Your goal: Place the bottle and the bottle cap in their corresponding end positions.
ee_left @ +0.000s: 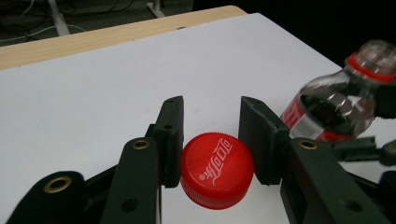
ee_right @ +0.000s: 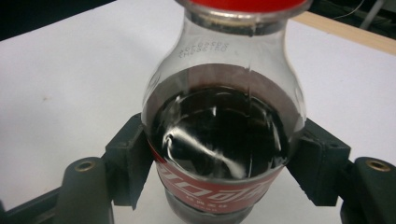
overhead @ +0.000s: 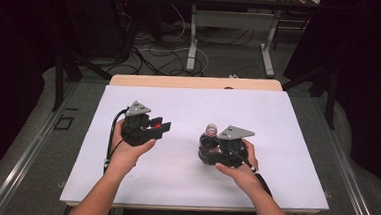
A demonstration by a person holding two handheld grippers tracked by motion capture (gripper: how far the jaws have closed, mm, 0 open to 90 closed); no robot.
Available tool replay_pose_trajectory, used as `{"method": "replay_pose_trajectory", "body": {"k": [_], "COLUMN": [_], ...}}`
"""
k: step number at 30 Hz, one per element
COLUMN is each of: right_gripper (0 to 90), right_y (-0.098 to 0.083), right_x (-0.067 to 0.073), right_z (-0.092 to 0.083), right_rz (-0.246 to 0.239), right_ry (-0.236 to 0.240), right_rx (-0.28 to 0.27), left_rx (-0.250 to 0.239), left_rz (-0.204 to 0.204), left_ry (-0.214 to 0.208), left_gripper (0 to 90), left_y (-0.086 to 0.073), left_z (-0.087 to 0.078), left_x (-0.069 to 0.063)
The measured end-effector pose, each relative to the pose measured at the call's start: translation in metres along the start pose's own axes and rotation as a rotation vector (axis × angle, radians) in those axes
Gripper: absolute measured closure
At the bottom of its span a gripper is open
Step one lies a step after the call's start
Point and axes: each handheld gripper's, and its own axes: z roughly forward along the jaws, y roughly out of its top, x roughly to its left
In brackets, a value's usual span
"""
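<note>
A small cola bottle [overhead: 209, 138] with dark liquid and a red label stands upright right of the table's middle, its neck uncapped above a red ring. My right gripper [overhead: 212, 151] is shut on its body; in the right gripper view both jaws press the bottle [ee_right: 224, 135] at label height, around the right gripper [ee_right: 224, 177]. My left gripper [overhead: 158, 128] hovers left of the bottle and is shut on a red bottle cap [overhead: 155, 127]. In the left gripper view the cap [ee_left: 217, 169] sits top up between the left gripper [ee_left: 211, 135] jaws, with the bottle [ee_left: 336, 105] off to the right.
A white sheet [overhead: 189, 102] covers the table, with a wooden strip [overhead: 195, 81] along the far edge. Beyond it, cables [overhead: 156, 55] lie on the floor by another table's legs [overhead: 192, 42]. Dark curtains stand at both sides.
</note>
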Motion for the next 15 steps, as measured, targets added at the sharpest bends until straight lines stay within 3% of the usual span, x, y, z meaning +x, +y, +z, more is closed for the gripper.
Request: {"method": "replay_pose_trajectory", "body": {"k": [6, 9, 15], "right_gripper": [29.7, 29.7, 29.6], "right_y": [0.003, 0.007, 0.021], "right_x": [-0.017, -0.026, -0.039], "right_z": [0.003, 0.006, 0.015], "right_rz": [0.034, 0.046, 0.054], "right_ry": [-0.051, -0.071, -0.118], "right_rx": [0.006, 0.001, -0.009], "left_rx": [0.005, -0.001, -0.001], "left_rz": [-0.042, -0.084, -0.106], "left_ry": [0.026, 0.027, 0.027], "left_gripper": [61.4, 61.4, 61.4], "left_y": [-0.012, -0.019, -0.028], "left_z": [0.0, -0.001, -0.002], "left_x": [0.014, 0.022, 0.033]}}
